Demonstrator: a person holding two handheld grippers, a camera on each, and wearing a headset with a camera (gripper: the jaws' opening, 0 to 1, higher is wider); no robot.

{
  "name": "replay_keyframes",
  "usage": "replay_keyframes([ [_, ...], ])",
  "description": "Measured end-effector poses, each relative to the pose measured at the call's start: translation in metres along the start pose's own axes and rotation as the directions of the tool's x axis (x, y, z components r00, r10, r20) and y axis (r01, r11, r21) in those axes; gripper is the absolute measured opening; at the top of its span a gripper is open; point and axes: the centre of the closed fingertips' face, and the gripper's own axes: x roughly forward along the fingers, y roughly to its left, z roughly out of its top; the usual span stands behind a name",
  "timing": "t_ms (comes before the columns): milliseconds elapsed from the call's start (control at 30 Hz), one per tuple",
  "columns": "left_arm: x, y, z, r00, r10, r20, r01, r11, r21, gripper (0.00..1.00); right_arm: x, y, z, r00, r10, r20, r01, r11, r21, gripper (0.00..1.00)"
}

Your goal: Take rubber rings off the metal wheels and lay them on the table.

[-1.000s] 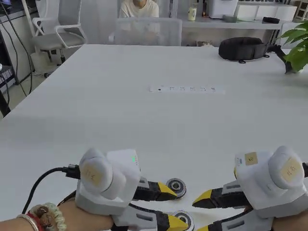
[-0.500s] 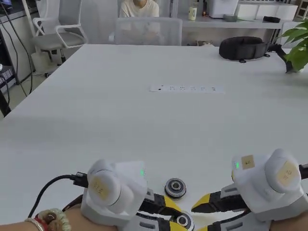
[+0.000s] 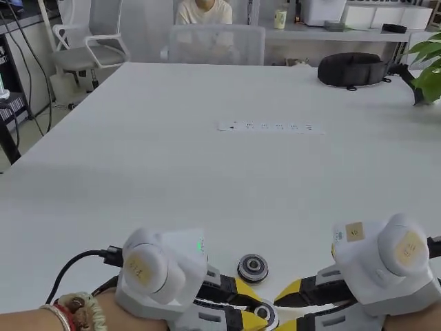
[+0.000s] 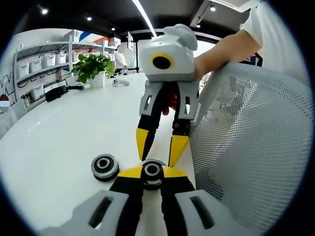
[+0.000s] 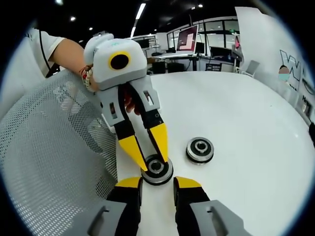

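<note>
Left gripper (image 4: 151, 173) fingers clamp the near wheel (image 5: 156, 167); right gripper (image 5: 158, 183) fingers spread beside it. Metal likely heavy, rigid; rubber ring (image 5: 170, 177) probably soft, stretchy; pinch its outer edge.

Pulls left claw (image 4: 151, 171) off the far wheel (image 3: 253, 267), closes it round the near wheel (image 5: 157, 170), dips right claw (image 5: 158, 182) a bit too.

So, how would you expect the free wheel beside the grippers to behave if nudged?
The free wheel lies flat on the table, so a sideways push would probably slide it rather than roll it. Its metal hub suggests it is stiff and fairly heavy for its size. The dark rubber ring around it may grip the tabletop somewhat.
</note>
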Motion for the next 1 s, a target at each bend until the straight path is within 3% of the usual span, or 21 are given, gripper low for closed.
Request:
replay_keyframes([
  [433,0.0,0.0041,0.0001,0.9999,0.017,-0.004,-0.017,1.0,-0.011,0.07,0.002,-0.0012,0.0006,1.0,-0.008,-0.001,0.008,0.999,-0.045,0.18],
  [867,0.0,0.0049,0.0001,0.9998,0.018,-0.002,-0.018,1.0,-0.012,0.07,0.0008,-0.0023,0.0011,1.0,-0.006,0.001,0.006,1.0,-0.027,0.15],
  [1000,0.0,0.0055,0.0002,0.9998,0.02,0.001,-0.02,1.0,-0.013,0.07,-0.0007,-0.0037,-0.0042,0.9999,-0.006,-0.014,0.006,1.0,-0.019,0.05],
])
